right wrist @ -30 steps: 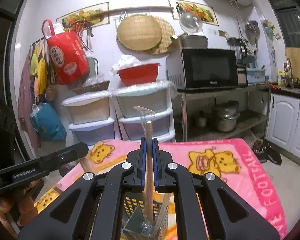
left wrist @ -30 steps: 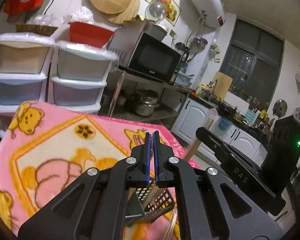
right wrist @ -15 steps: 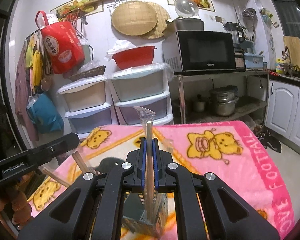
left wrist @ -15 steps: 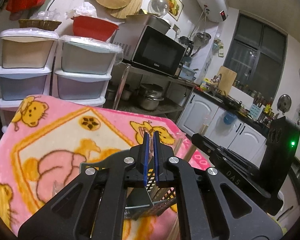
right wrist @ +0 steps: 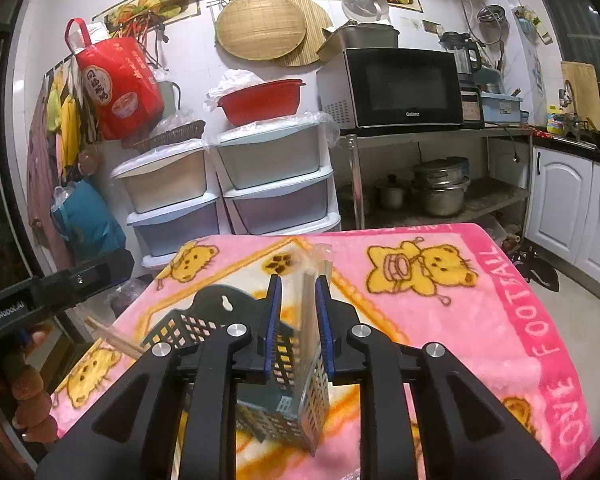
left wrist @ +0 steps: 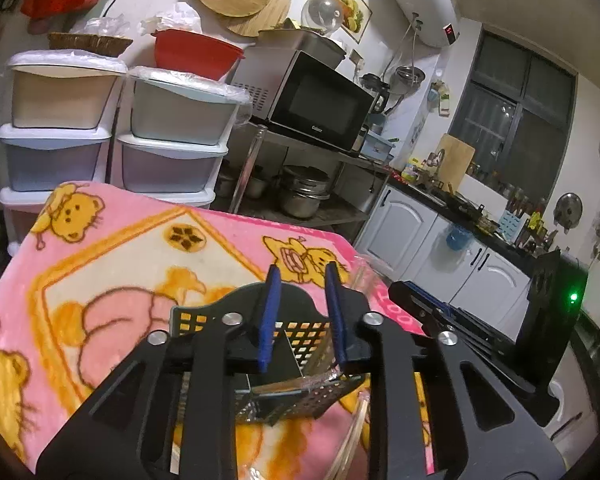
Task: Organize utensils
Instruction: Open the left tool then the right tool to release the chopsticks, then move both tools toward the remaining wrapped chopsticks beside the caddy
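The black perforated plastic utensil holder point(right wrist: 288, 364) stands near the front of the pink bear-print blanket point(right wrist: 440, 304), a clear-wrapped wooden chopstick pair point(right wrist: 309, 320) upright in its right compartment. The right gripper point(right wrist: 299, 322) has just been opening, its blue pads off the chopsticks between them. The left gripper point(left wrist: 302, 314), also just opening, holds nothing above the holder.

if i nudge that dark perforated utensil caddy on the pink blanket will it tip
Probably. The dark perforated utensil caddy looks tall, narrow and light, and the pink blanket is soft footing. The wrapped chopsticks standing inside likely make it top-heavy.
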### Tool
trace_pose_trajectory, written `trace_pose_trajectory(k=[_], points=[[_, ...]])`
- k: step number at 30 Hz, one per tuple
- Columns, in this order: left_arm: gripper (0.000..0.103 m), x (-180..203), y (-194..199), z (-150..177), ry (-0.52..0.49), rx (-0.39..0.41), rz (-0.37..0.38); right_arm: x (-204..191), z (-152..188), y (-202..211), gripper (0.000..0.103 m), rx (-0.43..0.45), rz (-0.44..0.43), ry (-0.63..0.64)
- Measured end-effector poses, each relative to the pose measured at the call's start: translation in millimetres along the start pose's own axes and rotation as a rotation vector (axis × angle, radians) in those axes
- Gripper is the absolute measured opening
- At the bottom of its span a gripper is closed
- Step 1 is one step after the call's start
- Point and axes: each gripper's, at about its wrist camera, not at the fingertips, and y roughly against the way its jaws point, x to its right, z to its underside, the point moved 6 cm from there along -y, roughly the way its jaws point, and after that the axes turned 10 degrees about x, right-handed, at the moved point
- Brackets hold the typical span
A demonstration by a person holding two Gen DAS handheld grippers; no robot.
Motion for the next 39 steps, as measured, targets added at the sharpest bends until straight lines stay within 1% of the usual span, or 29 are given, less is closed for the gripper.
trace_pose_trajectory(k=[1,2,3,4,6,8,10,11,12,14,20,23,25,31,39], points=[[0.025,0,2,0,0.002,0.001,0.002,0,1,2,0.023,-0.001,0.0,0.0],[0.031,1,4,0,0.003,0.002,0.004,1,1,4,0.024,-0.001,0.001,-0.001],[0.035,2,7,0,0.002,0.003,0.008,1,1,6,0.028,-0.001,0.001,0.0],[0.037,4,10,0,-0.001,0.007,0.012,1,1,8,0.031,-0.001,0.002,0.001],[0.045,7,14,1,-0.007,0.013,0.016,2,1,13,0.035,0.0,0.003,0.002],[0.051,9,19,2,-0.01,0.015,0.018,2,1,18,0.041,0.002,0.001,0.003],[0.056,11,22,2,-0.014,0.017,0.022,0,2,22,0.045,0.0,0.001,0.008],[0.061,12,24,3,-0.016,0.018,0.022,-1,2,25,0.049,-0.002,-0.001,0.011],[0.066,12,25,3,-0.017,0.018,0.021,-1,3,27,0.05,-0.004,-0.002,0.014],[0.072,12,28,4,-0.014,0.018,0.022,-3,5,31,0.054,-0.003,-0.004,0.02],[0.086,12,37,10,-0.004,0.01,0.029,-7,13,43,0.062,-0.01,-0.006,0.047],[0.091,13,42,13,-0.001,-0.004,0.053,-8,17,51,0.065,-0.013,-0.01,0.042],[0.092,14,47,16,-0.005,-0.003,0.053,-8,20,56,0.066,-0.016,-0.011,0.041],[0.092,10,58,23,0.004,-0.013,0.048,-7,26,69,0.067,-0.024,-0.008,0.039],[0.092,0,68,34,0.02,-0.035,0.015,-4,36,83,0.068,-0.035,-0.008,0.036]])
